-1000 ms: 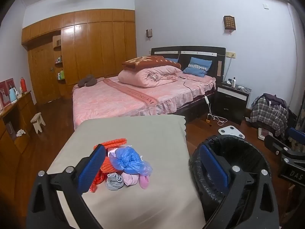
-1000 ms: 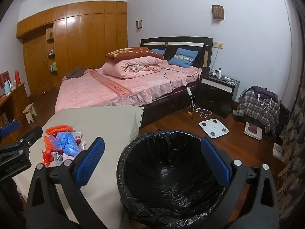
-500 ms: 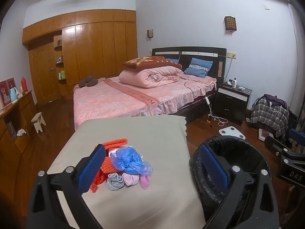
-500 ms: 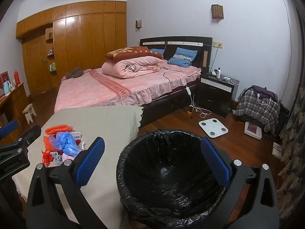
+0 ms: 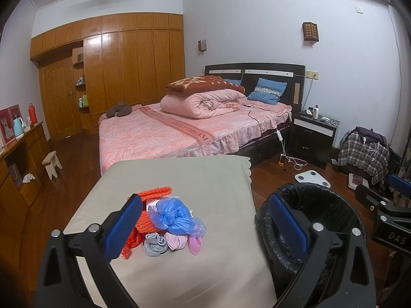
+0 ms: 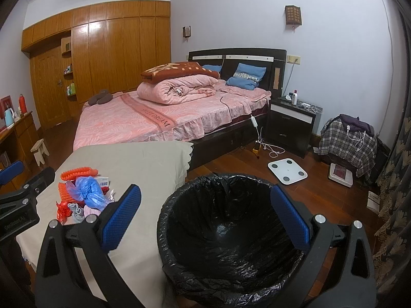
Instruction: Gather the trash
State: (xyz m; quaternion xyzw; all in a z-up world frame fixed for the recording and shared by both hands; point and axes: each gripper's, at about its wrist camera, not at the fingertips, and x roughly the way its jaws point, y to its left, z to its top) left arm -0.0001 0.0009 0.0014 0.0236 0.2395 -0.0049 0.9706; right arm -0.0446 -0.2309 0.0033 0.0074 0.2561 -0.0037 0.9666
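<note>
A small pile of trash lies on the beige-covered table [image 5: 205, 179]: a crumpled blue plastic bag [image 5: 177, 217], orange foam netting [image 5: 150, 208], a red wrapper, a grey sock and pink bits. The same blue plastic bag [image 6: 88, 191] shows at the left in the right wrist view. A bin lined with a black bag [image 6: 226, 228] stands right of the table, empty inside. My left gripper [image 5: 205, 227] hangs open above the table's near end, the pile by its left finger. My right gripper [image 6: 205, 217] is open over the bin's mouth, holding nothing.
A bed with pink covers [image 5: 179, 131] stands beyond the table. A dark nightstand [image 5: 312, 138], a white floor scale [image 6: 287, 170], cables and a plaid-covered heap [image 6: 346, 145] sit on the wooden floor to the right. A low wooden cabinet [image 5: 18, 169] and a small stool [image 5: 51, 164] are at the left.
Both views have shifted only slightly; the pile and the bin stay in place. Both grippers remain open.
</note>
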